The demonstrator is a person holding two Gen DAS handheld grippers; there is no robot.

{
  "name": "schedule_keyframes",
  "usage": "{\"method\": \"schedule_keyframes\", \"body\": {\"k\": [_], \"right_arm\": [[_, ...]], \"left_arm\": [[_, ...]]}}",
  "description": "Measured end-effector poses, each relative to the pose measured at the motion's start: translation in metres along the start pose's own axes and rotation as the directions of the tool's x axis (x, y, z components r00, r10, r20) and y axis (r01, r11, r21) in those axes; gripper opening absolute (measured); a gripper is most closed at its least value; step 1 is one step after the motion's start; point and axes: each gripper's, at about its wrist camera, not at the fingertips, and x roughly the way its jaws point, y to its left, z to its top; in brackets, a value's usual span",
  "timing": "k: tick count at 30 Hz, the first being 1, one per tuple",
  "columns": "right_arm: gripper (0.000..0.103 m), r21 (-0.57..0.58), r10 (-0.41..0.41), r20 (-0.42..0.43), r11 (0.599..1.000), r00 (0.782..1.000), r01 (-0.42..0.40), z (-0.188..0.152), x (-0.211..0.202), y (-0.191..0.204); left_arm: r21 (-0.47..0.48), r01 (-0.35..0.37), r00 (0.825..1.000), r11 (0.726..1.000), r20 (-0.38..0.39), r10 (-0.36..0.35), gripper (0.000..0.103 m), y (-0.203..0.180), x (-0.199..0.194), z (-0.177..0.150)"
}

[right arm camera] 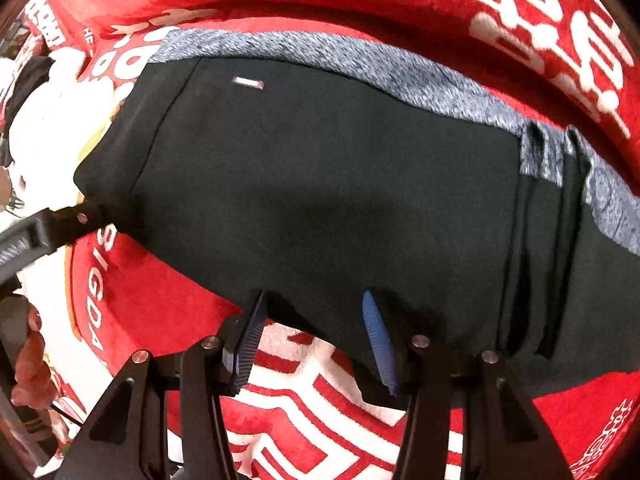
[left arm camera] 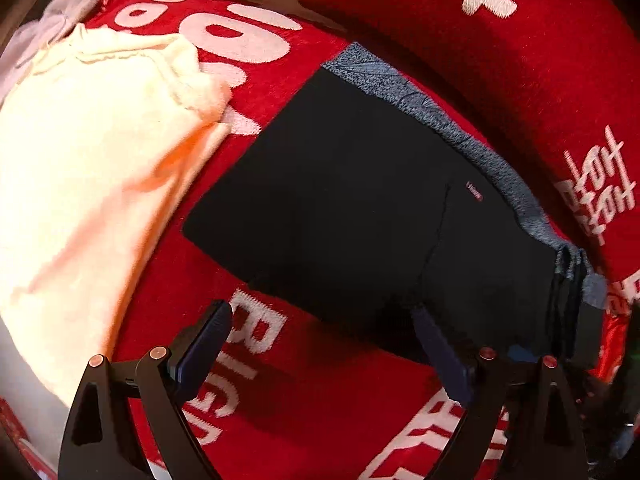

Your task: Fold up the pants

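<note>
The black pants (left arm camera: 360,208) with a grey-blue waistband (left arm camera: 472,136) lie folded into a compact block on red fabric with white lettering (left arm camera: 304,392). They also fill the right wrist view (right arm camera: 320,184), waistband (right arm camera: 360,64) along the far edge, stacked fold edges at the right. My left gripper (left arm camera: 324,316) is open, its fingers at the pants' near edge, nothing between them. My right gripper (right arm camera: 312,300) is open at the pants' near edge, empty. The left gripper's finger (right arm camera: 60,224) shows at the left, touching the pants' corner.
A cream-white garment (left arm camera: 92,168) lies to the left of the pants on the red fabric. A raised red cushion with white lettering (left arm camera: 500,32) runs behind the pants. A hand (right arm camera: 32,360) shows at the lower left of the right wrist view.
</note>
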Motion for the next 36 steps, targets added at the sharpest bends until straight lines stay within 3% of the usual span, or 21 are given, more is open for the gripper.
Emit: {"method": "schedule_keyframes", "body": {"k": [4,7,8,11,17,20,22,24,25,26,27,28,30,33,34,35,36], "right_arm": [[0.054,0.005,0.007,0.002,1.0,1.0,-0.007,-0.004,0.001,-0.004],[0.054,-0.002,0.011,0.002,1.0,1.0,-0.011,-0.007,0.001,-0.007],[0.054,-0.003,0.012,0.002,1.0,1.0,-0.012,-0.007,0.002,-0.007],[0.054,-0.004,0.014,0.005,1.0,1.0,-0.014,-0.01,0.002,-0.009],[0.054,-0.011,0.017,0.011,1.0,1.0,-0.017,-0.013,0.004,-0.011],[0.054,-0.012,0.02,0.012,1.0,1.0,-0.02,-0.014,0.003,-0.013],[0.054,-0.013,0.019,0.012,1.0,1.0,-0.019,-0.015,0.003,-0.013],[0.054,-0.014,0.018,0.012,1.0,1.0,-0.018,-0.015,0.002,-0.014],[0.054,-0.014,0.018,0.012,1.0,1.0,-0.018,-0.015,0.002,-0.014],[0.054,-0.014,0.02,0.011,1.0,1.0,-0.02,-0.014,0.002,-0.014],[0.054,-0.013,0.023,0.013,1.0,1.0,-0.023,-0.014,0.002,-0.014],[0.054,-0.011,0.025,0.012,1.0,1.0,-0.025,-0.014,0.003,-0.014],[0.054,-0.012,0.027,0.011,1.0,1.0,-0.027,-0.015,0.003,-0.014],[0.054,-0.028,0.034,0.01,0.999,0.999,-0.033,-0.015,0.002,-0.012],[0.054,-0.031,0.039,0.006,0.999,0.999,-0.039,-0.014,0.001,-0.012],[0.055,-0.031,0.054,-0.002,0.998,0.999,-0.054,-0.012,-0.003,-0.014],[0.055,-0.029,0.068,-0.003,0.997,0.998,-0.068,-0.01,-0.007,-0.015]], "left_arm": [[-0.06,0.1,0.995,0.993,0.023,-0.099,0.093,0.011,0.003,0.001],[-0.107,0.219,0.975,0.97,0.055,-0.214,0.093,0.021,0.007,0.001],[-0.128,0.281,0.959,0.951,0.068,-0.274,0.093,0.025,0.01,0.002],[-0.169,0.359,0.933,0.918,0.096,-0.347,0.093,0.032,0.016,0.004],[-0.19,0.461,0.885,0.867,0.167,-0.434,0.093,0.047,0.017,-0.005],[-0.194,0.476,0.877,0.858,0.179,-0.446,0.093,0.048,0.018,-0.006],[-0.223,0.499,0.864,0.837,0.193,-0.464,0.093,0.05,0.018,-0.005],[-0.262,0.547,0.836,0.795,0.208,-0.507,0.093,0.05,0.017,0.001],[-0.27,0.593,0.805,0.759,0.224,-0.549,0.093,0.048,0.015,0.005],[-0.254,0.623,0.782,0.74,0.245,-0.574,0.093,0.045,0.011,0.008],[-0.225,0.63,0.774,0.743,0.258,-0.578,0.093,0.041,0.007,0.01],[-0.196,0.617,0.783,0.763,0.258,-0.566,0.093,0.035,0.005,0.012],[-0.204,0.553,0.83,0.808,0.22,-0.512,0.093,0.03,0.016,0.011],[-0.259,0.529,0.847,0.808,0.216,-0.485,0.093,0.031,0.023,0.011],[-0.258,0.504,0.862,0.824,0.205,-0.463,0.091,0.026,0.022,0.014],[-0.251,0.458,0.887,0.853,0.192,-0.419,0.078,0.02,0.021,0.016],[-0.233,0.396,0.915,0.888,0.181,-0.361,0.053,0.014,0.019,0.018]]}}
